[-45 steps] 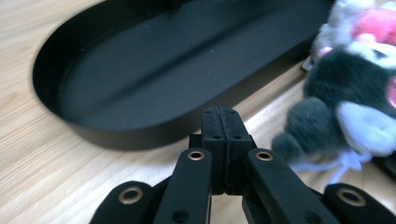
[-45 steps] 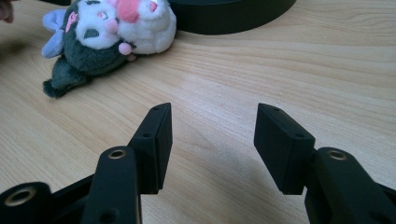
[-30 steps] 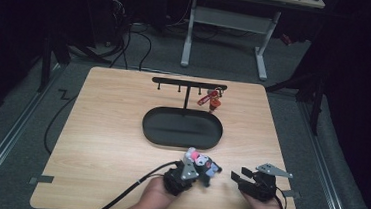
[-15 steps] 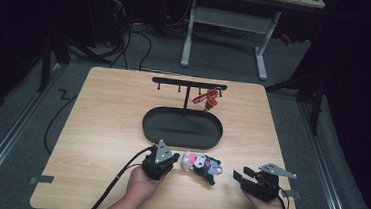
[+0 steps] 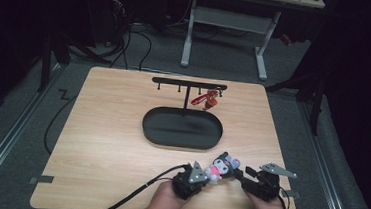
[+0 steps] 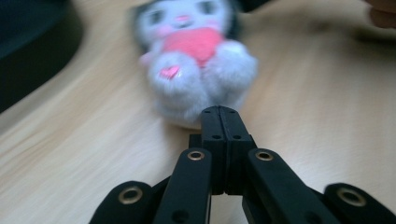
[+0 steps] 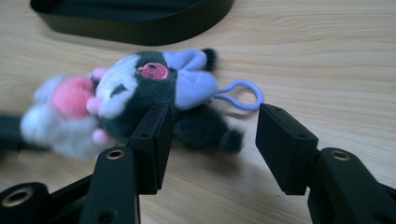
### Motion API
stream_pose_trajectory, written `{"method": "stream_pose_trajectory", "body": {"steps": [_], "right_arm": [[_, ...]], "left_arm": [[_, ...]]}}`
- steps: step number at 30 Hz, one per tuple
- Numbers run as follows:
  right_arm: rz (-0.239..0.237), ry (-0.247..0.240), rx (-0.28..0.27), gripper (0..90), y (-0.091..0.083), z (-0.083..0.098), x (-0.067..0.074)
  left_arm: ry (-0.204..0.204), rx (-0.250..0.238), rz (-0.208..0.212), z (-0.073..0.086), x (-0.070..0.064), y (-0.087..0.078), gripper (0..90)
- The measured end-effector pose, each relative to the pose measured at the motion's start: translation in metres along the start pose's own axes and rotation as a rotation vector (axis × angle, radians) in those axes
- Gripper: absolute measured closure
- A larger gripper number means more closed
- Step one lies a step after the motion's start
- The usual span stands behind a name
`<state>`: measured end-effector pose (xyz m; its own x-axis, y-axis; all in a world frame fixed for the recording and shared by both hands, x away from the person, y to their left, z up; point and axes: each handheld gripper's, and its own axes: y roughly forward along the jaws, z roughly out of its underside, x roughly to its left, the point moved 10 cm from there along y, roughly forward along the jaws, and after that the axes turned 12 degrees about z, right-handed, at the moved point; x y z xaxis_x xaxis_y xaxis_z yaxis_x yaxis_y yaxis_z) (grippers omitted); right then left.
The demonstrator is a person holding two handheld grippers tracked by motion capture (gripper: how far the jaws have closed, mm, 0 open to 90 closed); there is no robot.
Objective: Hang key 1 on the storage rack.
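the left gripper (image 6: 219, 111) is pressed together, its tip at the feet of the plush (image 5: 222, 166). the right gripper (image 7: 212, 133) is spread, the plush's head just ahead of it.

bright tabletop (image 5: 105, 143) amid dark surroundings, plush toy (image 6: 196, 56) motion-blurred (softest in the left gripper view)

no readable text, labels, brands or numbers on anything in view
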<state>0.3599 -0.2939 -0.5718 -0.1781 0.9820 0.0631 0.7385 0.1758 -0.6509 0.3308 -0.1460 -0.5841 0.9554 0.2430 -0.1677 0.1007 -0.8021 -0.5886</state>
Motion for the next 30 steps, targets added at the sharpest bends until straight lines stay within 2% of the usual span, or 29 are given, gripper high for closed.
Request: {"method": "stream_pose_trajectory", "body": {"steps": [1,3,6,8,10,11,12,13,16,17,18,19,20,22,23,24,25,28,30], "right_arm": [[0.011,0.003,-0.009,45.8,-0.001,-0.001,-0.003],[0.023,0.013,-0.019,45.9,-0.004,-0.003,-0.008],[0.019,0.019,-0.02,46.1,-0.004,-0.002,-0.009],[0.014,0.02,-0.018,46.2,-0.004,-0.002,-0.008],[0.013,0.018,-0.016,46.5,-0.004,-0.002,-0.007],[0.012,0.017,-0.016,46.7,-0.004,-0.002,-0.007],[0.013,0.016,-0.016,46.8,-0.004,-0.002,-0.007],[0.012,0.018,-0.016,46.8,-0.004,-0.002,-0.007],[0.013,0.021,-0.004,47.1,-0.002,0.0,-0.007],[0.015,0.024,-0.002,47.2,-0.002,0.0,-0.006],[0.015,0.022,-0.001,47.2,-0.001,0.0,-0.006],[0.017,0.014,0.001,47.4,-0.001,0.001,-0.005],[0.018,0.007,0.002,47.5,0.0,0.001,-0.004],[0.022,0.006,0.011,48.4,0.0,0.002,-0.002],[0.022,0.003,0.011,50.4,0.001,0.003,-0.001],[0.021,0.003,0.017,54.5,0.0,0.003,0.001],[0.02,0.004,0.022,60.2,-0.001,0.004,0.002],[0.03,-0.015,0.045,77.4,-0.001,0.005,0.007],[0.023,-0.038,0.074,85.0,0.003,0.008,0.014]], "left_arm": [[0.011,-0.005,0.014,-0.002,-0.005,0.001,89.0],[0.02,-0.005,0.009,-0.001,-0.007,-0.003,87.9],[-0.001,-0.019,-0.036,0.006,0.007,-0.02,86.2],[-0.015,-0.024,-0.084,0.015,0.024,-0.038,85.0],[-0.039,-0.022,-0.146,0.027,0.046,-0.06,83.1],[-0.07,-0.028,-0.187,0.036,0.061,-0.076,82.8],[-0.091,-0.035,-0.211,0.041,0.071,-0.086,82.8],[-0.128,-0.045,-0.241,0.049,0.085,-0.103,82.8],[-0.158,-0.045,-0.321,0.065,0.109,-0.142,82.3],[-0.17,-0.047,-0.346,0.071,0.116,-0.155,82.2],[-0.17,-0.047,-0.346,0.071,0.116,-0.155,82.0],[-0.197,-0.05,-0.381,0.085,0.127,-0.176,81.7],[-0.21,-0.053,-0.402,0.094,0.131,-0.186,81.4],[-0.224,-0.056,-0.421,0.108,0.136,-0.196,79.9],[-0.224,-0.056,-0.421,0.108,0.136,-0.196,78.9],[-0.235,-0.051,-0.435,0.12,0.138,-0.201,77.2],[-0.239,-0.046,-0.436,0.122,0.139,-0.202,74.3],[-0.237,-0.076,-0.431,0.118,0.139,-0.207,69.5],[-0.233,-0.082,-0.432,0.117,0.14,-0.209,67.2]]}}
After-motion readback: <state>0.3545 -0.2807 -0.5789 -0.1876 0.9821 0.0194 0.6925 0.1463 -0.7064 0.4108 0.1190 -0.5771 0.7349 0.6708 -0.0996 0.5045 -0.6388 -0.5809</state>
